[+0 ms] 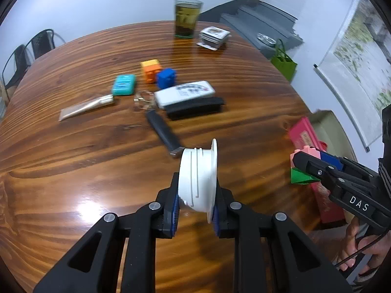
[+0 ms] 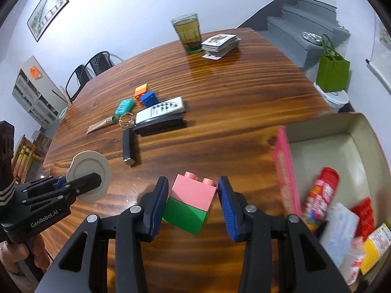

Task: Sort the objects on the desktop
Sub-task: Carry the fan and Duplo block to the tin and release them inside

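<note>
The pink-and-green block stack (image 2: 191, 202) sits clamped between the pads of the right claw (image 2: 193, 204), carried tilted above the table (image 2: 220, 97). The left claw (image 1: 196, 205) is pinched nearly closed on a white lid (image 1: 199, 178), held on edge. From the right claw, the open box (image 2: 342, 146) lies at about three o'clock, already holding a red tube (image 2: 320, 195) and other packets. Remote (image 2: 160, 109), blue block (image 2: 149, 99) and pocket knife (image 2: 128, 146) wait at eleven o'clock. Doing this step well probably means keeping both grips firm, clearing the box's pink wall before lowering, and releasing low over a free spot.
</note>
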A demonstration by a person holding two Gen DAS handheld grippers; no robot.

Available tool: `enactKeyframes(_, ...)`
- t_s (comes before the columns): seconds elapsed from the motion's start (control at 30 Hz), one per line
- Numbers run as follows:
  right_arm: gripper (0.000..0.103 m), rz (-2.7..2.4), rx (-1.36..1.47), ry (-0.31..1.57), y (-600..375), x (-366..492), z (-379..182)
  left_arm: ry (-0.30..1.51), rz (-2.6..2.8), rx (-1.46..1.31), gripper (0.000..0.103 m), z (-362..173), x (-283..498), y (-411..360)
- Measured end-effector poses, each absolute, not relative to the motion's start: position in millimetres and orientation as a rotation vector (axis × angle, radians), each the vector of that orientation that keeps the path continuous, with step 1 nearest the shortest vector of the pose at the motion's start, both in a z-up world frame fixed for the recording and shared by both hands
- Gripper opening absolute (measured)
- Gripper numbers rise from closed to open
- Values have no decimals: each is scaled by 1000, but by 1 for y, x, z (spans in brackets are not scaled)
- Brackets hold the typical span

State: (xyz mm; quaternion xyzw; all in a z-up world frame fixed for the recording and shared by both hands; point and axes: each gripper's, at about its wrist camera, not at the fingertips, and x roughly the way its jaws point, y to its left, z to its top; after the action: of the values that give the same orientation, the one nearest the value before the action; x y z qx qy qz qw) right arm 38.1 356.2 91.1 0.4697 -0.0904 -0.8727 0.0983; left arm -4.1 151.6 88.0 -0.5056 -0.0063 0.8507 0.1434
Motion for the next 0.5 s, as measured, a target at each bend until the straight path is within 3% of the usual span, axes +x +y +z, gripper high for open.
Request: enactKeyframes(0.5,46,-2739,1402,-391,476,94,103,68,2344,-1375,23,99,29,260)
